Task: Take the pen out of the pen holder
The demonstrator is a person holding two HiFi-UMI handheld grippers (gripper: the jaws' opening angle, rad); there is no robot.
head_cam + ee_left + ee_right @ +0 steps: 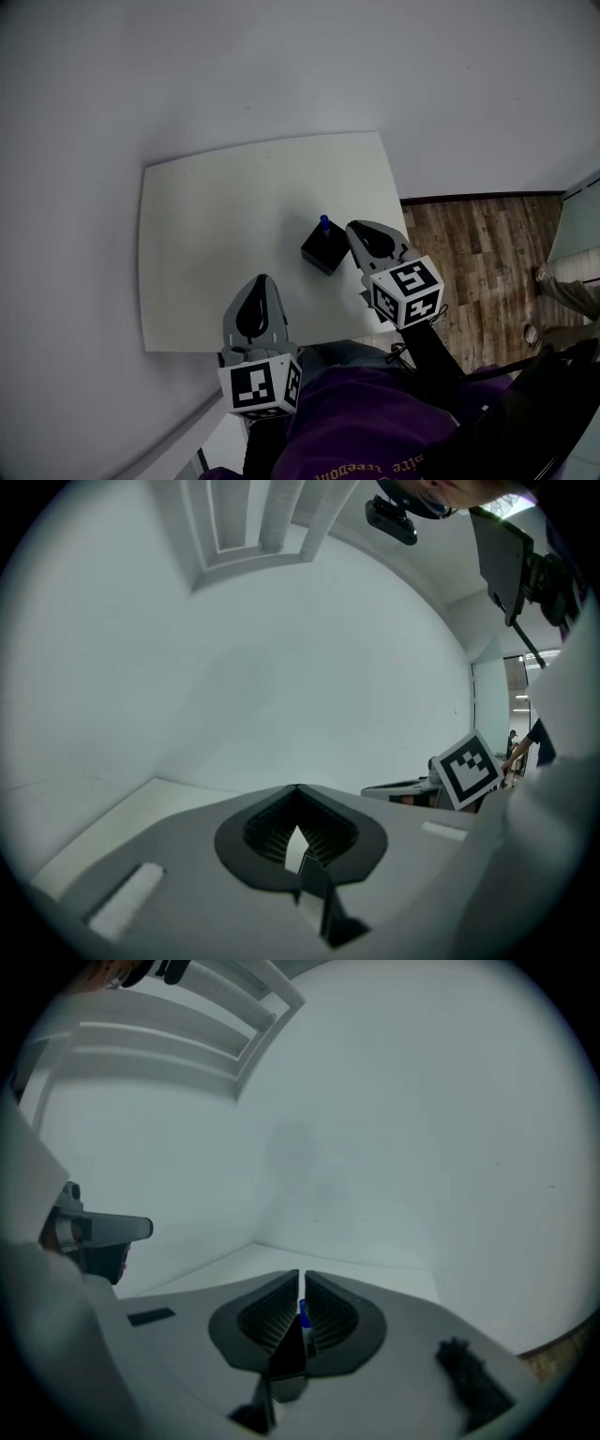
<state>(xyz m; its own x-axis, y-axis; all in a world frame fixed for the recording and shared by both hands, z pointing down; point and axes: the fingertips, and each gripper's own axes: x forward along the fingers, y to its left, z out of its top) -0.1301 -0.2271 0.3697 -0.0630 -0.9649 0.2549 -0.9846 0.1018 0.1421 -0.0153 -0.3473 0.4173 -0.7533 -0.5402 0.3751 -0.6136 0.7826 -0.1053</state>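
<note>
A small black pen holder [322,251] stands on the white table [216,234], right of the middle. A blue pen [323,222] sticks up out of it. My right gripper [352,226] hovers just to the right of the holder, its jaws shut with nothing in them. In the right gripper view the blue pen [304,1314] shows through the thin slit between the jaws [301,1275], a little ahead of them. My left gripper [260,279] hangs over the table's near edge, left of the holder and apart from it. Its jaws [298,787] meet at the tips, empty.
A pale wall rises right behind the table. Wooden floor [478,244] lies to the right, where a person's shoes and trouser leg [553,295] stand. The right gripper's marker cube [467,769] shows in the left gripper view.
</note>
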